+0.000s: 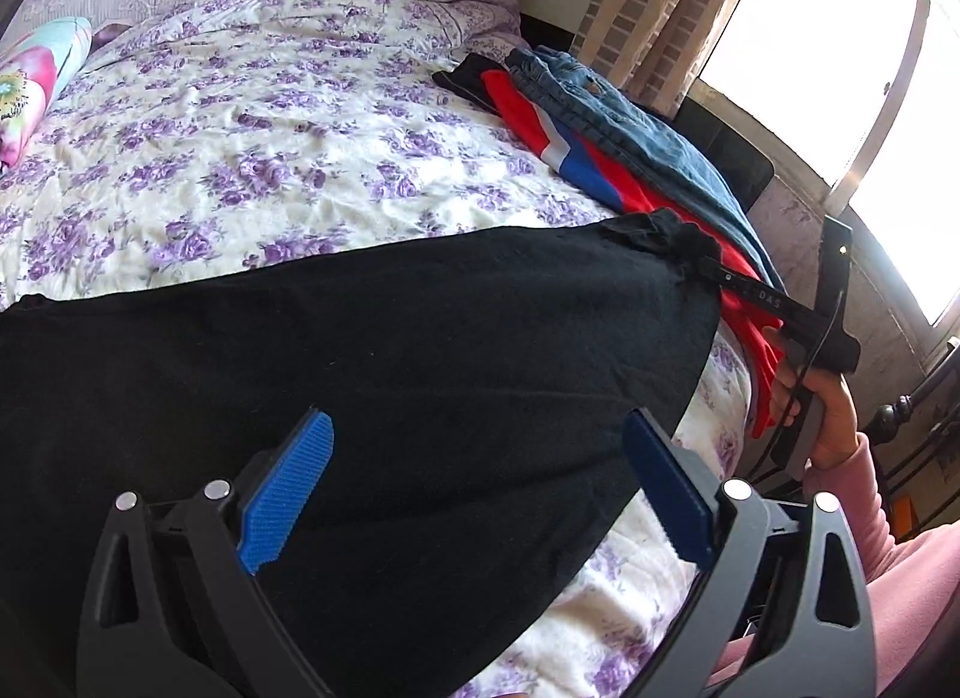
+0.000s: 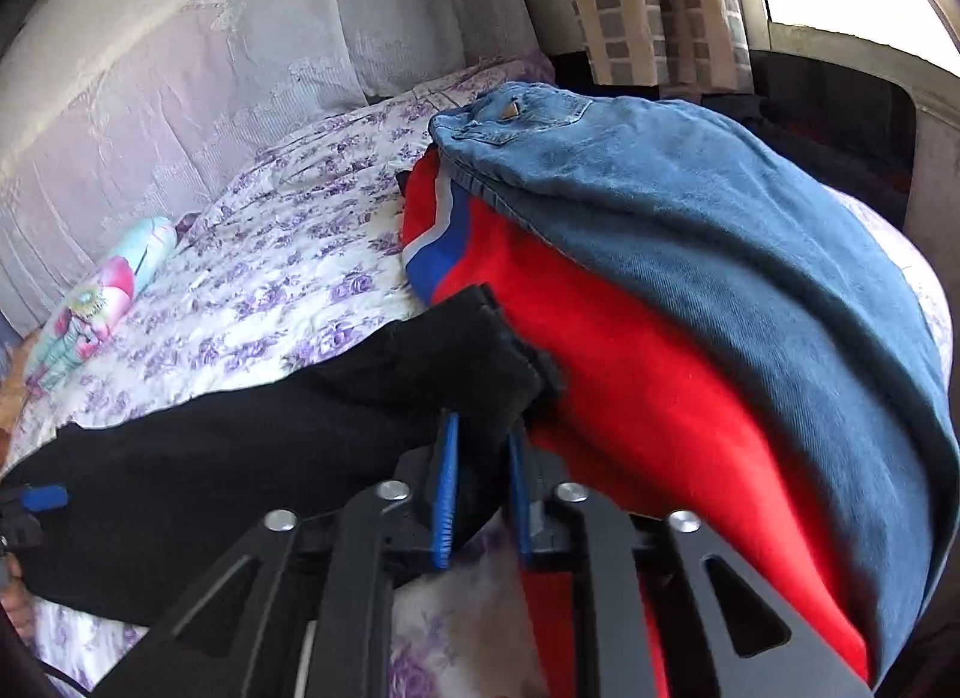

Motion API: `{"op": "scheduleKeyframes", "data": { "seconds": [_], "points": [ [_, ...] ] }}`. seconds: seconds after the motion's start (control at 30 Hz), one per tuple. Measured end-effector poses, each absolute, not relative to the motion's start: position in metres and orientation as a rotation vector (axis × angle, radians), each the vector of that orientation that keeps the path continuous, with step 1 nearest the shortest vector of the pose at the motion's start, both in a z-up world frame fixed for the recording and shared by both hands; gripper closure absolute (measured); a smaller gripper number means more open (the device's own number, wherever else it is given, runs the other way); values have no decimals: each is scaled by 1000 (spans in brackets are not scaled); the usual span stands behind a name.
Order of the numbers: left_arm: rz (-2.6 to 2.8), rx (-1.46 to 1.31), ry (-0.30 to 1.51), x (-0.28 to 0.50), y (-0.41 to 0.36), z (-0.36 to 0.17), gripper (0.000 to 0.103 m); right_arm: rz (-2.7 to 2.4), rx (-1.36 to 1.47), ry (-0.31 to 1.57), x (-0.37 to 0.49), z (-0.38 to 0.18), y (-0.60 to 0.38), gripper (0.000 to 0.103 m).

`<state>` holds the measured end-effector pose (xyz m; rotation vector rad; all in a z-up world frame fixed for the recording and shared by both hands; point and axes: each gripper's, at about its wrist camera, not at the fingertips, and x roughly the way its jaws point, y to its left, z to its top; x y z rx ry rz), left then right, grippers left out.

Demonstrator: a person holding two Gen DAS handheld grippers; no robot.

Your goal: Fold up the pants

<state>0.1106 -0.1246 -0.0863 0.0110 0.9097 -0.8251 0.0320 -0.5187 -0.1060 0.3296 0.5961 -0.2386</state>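
Black pants lie spread across the near part of a floral bed. My left gripper stands open above the cloth, and its blue pads are wide apart and do not press on it. At the cloth's far right corner my right gripper is shut on it. The right wrist view shows that gripper with its blue pads close together and a bunched fold of the black pants pinched between them. A blue pad of the left gripper peeks in at that view's left edge.
A stack of red pants with a blue and white stripe, under blue jeans, lies on the bed's right side beside the held corner. A colourful pillow sits far left. A bright window and curtain are beyond. A pink sleeve is at right.
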Motion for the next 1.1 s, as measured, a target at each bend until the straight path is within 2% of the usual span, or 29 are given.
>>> {"op": "scheduleKeyframes", "data": {
  "seconds": [0.13,0.2,0.27,0.3,0.33,0.7,0.77,0.93,1.1],
  "points": [
    [-825,3,914,110,-127,-88,8,-266,393,557,24,-103,-533,94],
    [-829,12,914,108,-129,-89,8,-256,393,570,25,-107,-532,91],
    [-825,30,912,107,-131,-89,8,-240,396,558,17,-104,-528,67],
    [-823,39,907,106,-131,-89,8,-233,411,553,14,-103,-527,46],
    [-822,42,903,107,-131,-89,8,-213,456,527,5,-100,-527,42],
    [-810,3,891,105,-120,-88,8,-115,664,601,19,-126,-534,45],
    [-794,-13,897,107,-117,-90,8,-108,648,602,27,-124,-530,50],
    [-723,-17,950,116,-116,-102,8,-139,584,611,37,-126,-520,74],
    [-689,23,962,116,-120,-106,5,-112,642,600,40,-131,-529,66]
  ]
}}
